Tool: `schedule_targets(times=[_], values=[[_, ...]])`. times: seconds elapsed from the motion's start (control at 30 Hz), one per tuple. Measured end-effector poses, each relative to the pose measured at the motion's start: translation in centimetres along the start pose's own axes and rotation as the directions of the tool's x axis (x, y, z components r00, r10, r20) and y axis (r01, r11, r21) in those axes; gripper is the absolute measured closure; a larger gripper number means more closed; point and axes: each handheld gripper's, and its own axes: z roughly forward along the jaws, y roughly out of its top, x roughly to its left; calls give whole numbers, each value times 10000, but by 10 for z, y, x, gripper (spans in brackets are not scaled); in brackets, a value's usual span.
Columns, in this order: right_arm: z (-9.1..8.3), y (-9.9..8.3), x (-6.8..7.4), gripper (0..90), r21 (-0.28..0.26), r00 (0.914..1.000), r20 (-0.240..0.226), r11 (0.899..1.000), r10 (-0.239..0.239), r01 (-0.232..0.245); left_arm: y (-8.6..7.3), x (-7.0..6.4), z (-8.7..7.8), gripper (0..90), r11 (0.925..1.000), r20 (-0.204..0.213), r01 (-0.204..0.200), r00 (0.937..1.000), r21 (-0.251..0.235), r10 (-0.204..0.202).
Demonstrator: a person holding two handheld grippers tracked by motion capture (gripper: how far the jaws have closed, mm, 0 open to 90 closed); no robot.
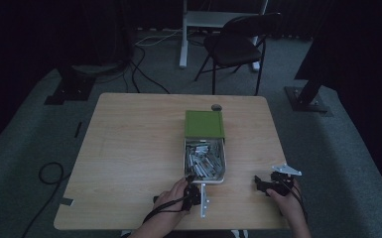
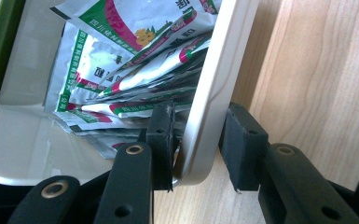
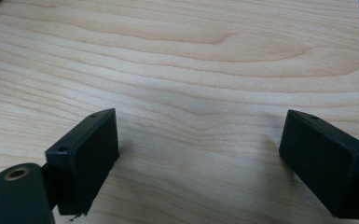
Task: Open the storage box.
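A white tray point(image 1: 213, 181) full of silver sachets point(image 1: 206, 158) sits right of the table's middle, and its green lid point(image 1: 204, 124) lies just beyond it. My left gripper point(image 1: 191, 179) is at the tray's near left corner. In the left gripper view its jaws straddle the tray wall point(image 2: 219, 60), one inside by the sachets point(image 2: 135, 70) and one outside, each with a thin gap, so the left gripper point(image 2: 198, 140) is open. My right gripper point(image 1: 259, 183) rests near the table's front right, and the right gripper point(image 3: 200, 149) stands wide open over bare wood point(image 3: 191, 56).
A small dark round object point(image 1: 217, 107) lies at the table's far edge behind the lid. A folding chair point(image 1: 233, 47) and a white desk leg point(image 1: 183, 39) stand beyond the table. Cables run across the floor at the left.
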Motion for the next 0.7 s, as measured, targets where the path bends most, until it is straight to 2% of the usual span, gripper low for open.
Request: schedule_targets(times=[0.1, 0.13, 0.23, 0.37, 0.5, 0.53, 0.6, 0.7], values=[[0, 0, 0, 114, 6, 10000, -1, 10000, 10, -10, 0, -1, -1, 670, 10000, -4, 45, 10000, -17, -45], [0, 0, 0, 114, 4, 10000, -1, 10000, 9, -9, 0, -1, -1, 667, 9998, 31, 217, 9998, -53, -217], [0, 0, 0, 114, 0, 10000, -1, 10000, -2, 2, 0, -1, -3, 664, 9997, 148, 251, 9996, 48, -251], [0, 0, 0, 114, 5, 10000, 0, 10000, 10, -10, 2, -2, -6, 664, 9996, 235, 275, 9994, -54, -273], [0, 0, 0, 114, -1, 10000, 0, 10000, 0, 0, 1, -1, -5, 615, 9993, 217, 368, 9991, -71, -366], [0, 0, 0, 114, -1, 10000, -1, 10000, 0, 0, 0, 1, -5, 615, 9980, 238, 581, 9981, -231, -576], [0, 0, 0, 114, 4, 10000, 0, 10000, 8, -8, -1, 3, -7, 575, 9971, 395, 695, 9969, -308, -682], [0, 0, 0, 114, 5, 10000, -1, 10000, 8, -8, -2, 9, -11, 523, 9922, 780, 1098, 9914, -585, -1051]])
